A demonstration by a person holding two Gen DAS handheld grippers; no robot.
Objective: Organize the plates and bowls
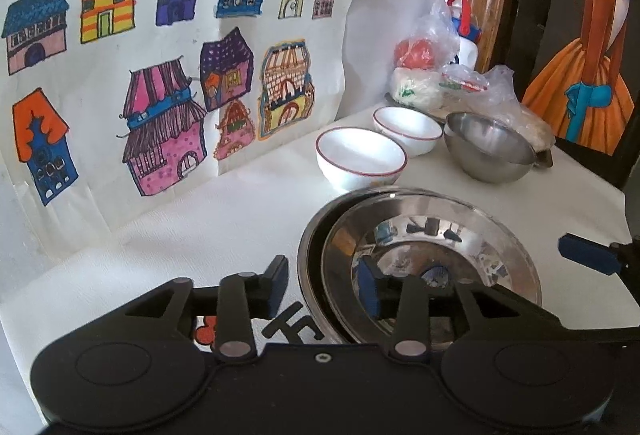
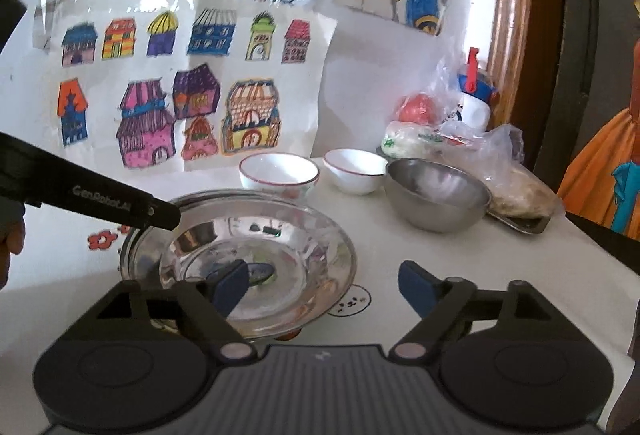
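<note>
Left wrist view: two stacked steel plates (image 1: 432, 259) on the white-covered table (image 1: 200, 235) toward its near edge, top plate empty, mirror-bright, sitting slightly off-centre on the lower one. Left gripper (image 1: 326, 285) parted, fingers straddling the near-left rim of the stack, pads not pressing; nothing held. Beyond, toward the far edge by the wall: two white bowls with red rims (image 1: 362, 157), side by side and both empty, then a steel bowl (image 1: 490, 147) just right of them, also empty. Behind these, in the far right corner, a metal tray (image 1: 540, 155) carrying clear plastic bags of food (image 1: 460, 83), red and white items inside, contents otherwise unclear; a white bottle with blue and red cap (image 1: 466, 31) at the very back. Right wrist view: right gripper (image 2: 326, 287) spread wide, one finger over the plate stack's right side, the other over bare cloth; nothing between them. Children's drawings of houses (image 2: 180, 91) on the wall behind.
</note>
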